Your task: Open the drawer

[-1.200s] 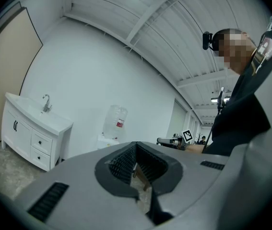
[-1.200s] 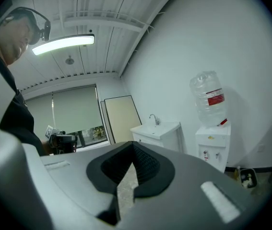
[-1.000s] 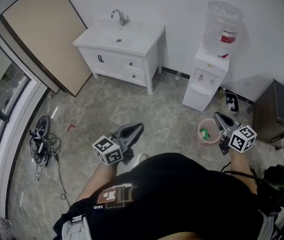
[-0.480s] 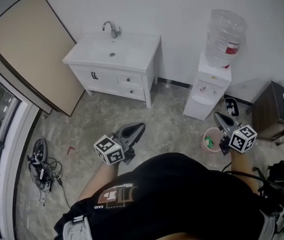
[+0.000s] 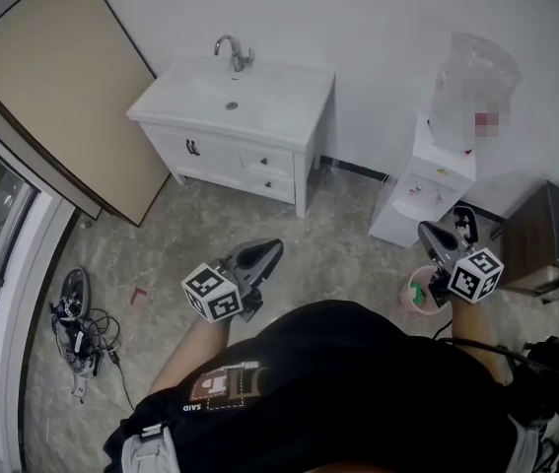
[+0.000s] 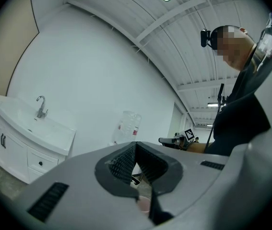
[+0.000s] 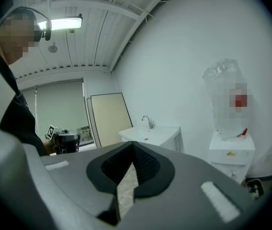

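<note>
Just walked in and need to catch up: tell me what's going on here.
A person holds a grey two-jaw tool in each hand: the left tool and right tool are both shut and empty. Both are well short of the white vanity cabinet with a sink. Its two small drawers are closed, nothing touched yet.

"SAID" on blk shirt (image 5: 358,392)

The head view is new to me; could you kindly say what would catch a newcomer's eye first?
The white sink cabinet stands against the far wall, its drawers closed. A water dispenser stands to its right. Nearest the camera, the left hand-held gripper and right hand-held gripper, both shut and empty, hang well short of the cabinet.
</note>
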`<state>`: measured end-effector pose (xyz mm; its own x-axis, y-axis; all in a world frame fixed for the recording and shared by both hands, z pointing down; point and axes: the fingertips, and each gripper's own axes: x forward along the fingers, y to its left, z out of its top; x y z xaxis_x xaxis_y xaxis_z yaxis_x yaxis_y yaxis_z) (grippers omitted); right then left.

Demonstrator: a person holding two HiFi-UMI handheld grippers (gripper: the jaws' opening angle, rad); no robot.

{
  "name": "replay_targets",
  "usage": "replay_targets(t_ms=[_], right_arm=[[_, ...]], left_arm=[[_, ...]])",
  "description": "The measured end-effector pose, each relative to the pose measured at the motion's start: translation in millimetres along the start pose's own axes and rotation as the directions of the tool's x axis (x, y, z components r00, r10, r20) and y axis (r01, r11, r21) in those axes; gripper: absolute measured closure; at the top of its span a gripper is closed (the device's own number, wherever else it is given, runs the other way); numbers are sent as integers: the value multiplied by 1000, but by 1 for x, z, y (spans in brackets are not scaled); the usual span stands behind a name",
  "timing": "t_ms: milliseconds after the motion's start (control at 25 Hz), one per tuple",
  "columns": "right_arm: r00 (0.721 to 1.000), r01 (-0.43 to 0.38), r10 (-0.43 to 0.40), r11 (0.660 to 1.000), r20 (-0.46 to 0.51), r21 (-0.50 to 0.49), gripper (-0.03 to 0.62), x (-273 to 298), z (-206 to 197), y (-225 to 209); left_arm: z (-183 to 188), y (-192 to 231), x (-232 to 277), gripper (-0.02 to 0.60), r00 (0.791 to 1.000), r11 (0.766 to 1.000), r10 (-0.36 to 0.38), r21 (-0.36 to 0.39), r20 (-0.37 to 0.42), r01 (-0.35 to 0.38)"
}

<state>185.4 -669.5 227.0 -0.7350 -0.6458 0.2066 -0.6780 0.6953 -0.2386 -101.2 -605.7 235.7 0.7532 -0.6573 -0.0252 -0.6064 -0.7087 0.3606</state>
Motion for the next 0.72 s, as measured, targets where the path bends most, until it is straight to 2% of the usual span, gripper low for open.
replay_targets(t_ms=[240, 480, 720], right_arm=[[997, -82, 82, 997, -11, -14, 595, 43, 15, -53], [980, -198, 196, 979, -45, -50, 595, 76, 45, -138], [954, -299, 295, 951, -57, -83, 595, 102, 83, -214]], left_arm=[[2, 33, 37, 583, 996, 996, 87, 1, 1, -87], [17, 45, 116, 583, 980, 982, 190, 7, 56, -191], [17, 54, 193, 583, 959, 961, 276, -14, 65, -276]])
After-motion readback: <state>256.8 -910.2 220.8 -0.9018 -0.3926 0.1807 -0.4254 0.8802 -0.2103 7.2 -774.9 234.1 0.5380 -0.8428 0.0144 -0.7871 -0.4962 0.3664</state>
